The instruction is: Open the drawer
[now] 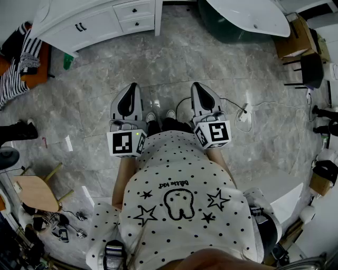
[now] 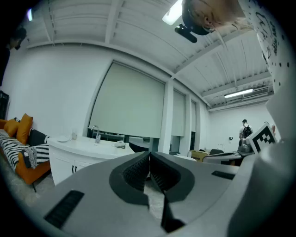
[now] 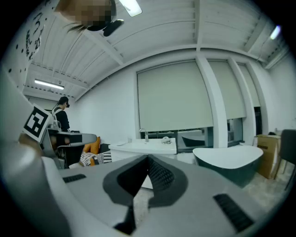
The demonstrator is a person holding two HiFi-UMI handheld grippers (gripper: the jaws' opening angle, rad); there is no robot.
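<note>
Left tongs (image 1: 132, 87): closed, empty | Right tongs (image 1: 197, 85): closed, empty | Drawer (image 1: 133, 10): shut, in white cabinet (image 1: 98, 31) at floor's far edge, well apart from both tongs

Your left gripper (image 1: 132, 87) and right gripper (image 1: 196, 86) sit side by side mid-frame; the cabinet (image 1: 79, 26) with drawers (image 1: 135, 16) lies upper left, the tub (image 1: 253, 16) upper right.
</note>
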